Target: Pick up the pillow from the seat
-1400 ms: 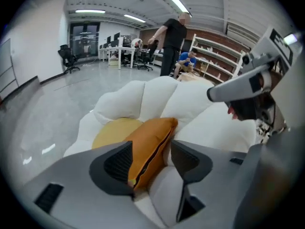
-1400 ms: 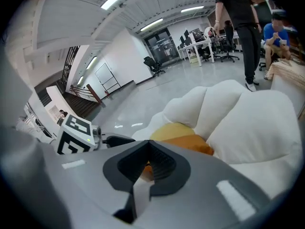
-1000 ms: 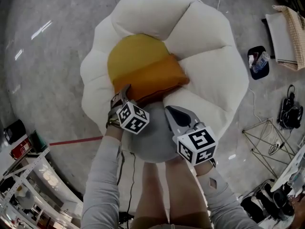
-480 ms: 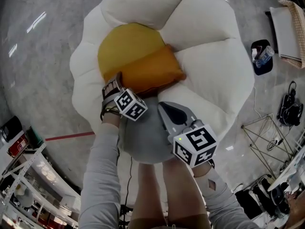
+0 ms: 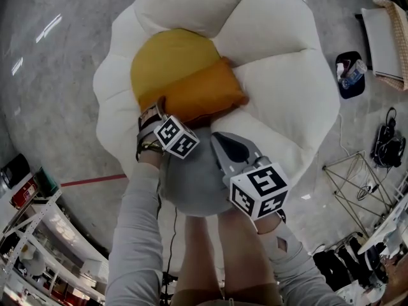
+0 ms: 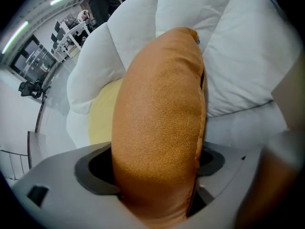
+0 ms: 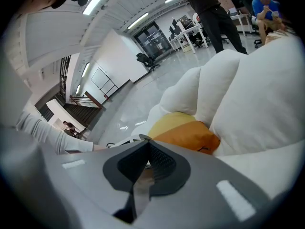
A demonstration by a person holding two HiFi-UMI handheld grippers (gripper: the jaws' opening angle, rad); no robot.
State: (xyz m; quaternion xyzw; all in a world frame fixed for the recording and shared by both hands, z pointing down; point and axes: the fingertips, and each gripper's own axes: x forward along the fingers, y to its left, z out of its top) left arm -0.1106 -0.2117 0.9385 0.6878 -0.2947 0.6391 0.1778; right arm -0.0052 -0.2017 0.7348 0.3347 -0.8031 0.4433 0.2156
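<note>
The left claw [image 6: 155, 162] is closing on the near edge of the orange pillow [image 5: 203, 97], which fills the gap between its jaws and touches both pads. The pillow lies on the white seat [image 5: 280, 94], partly over the yellow centre [image 5: 167, 59] and towards the seat's front edge, with the puffed white lobes rising round it. The right claw [image 7: 144, 146] has its jaws together with nothing between them; it hangs just off the seat's front edge, beside the left claw and apart from the pillow. The seat stands on a grey floor [image 5: 57, 75]
</note>
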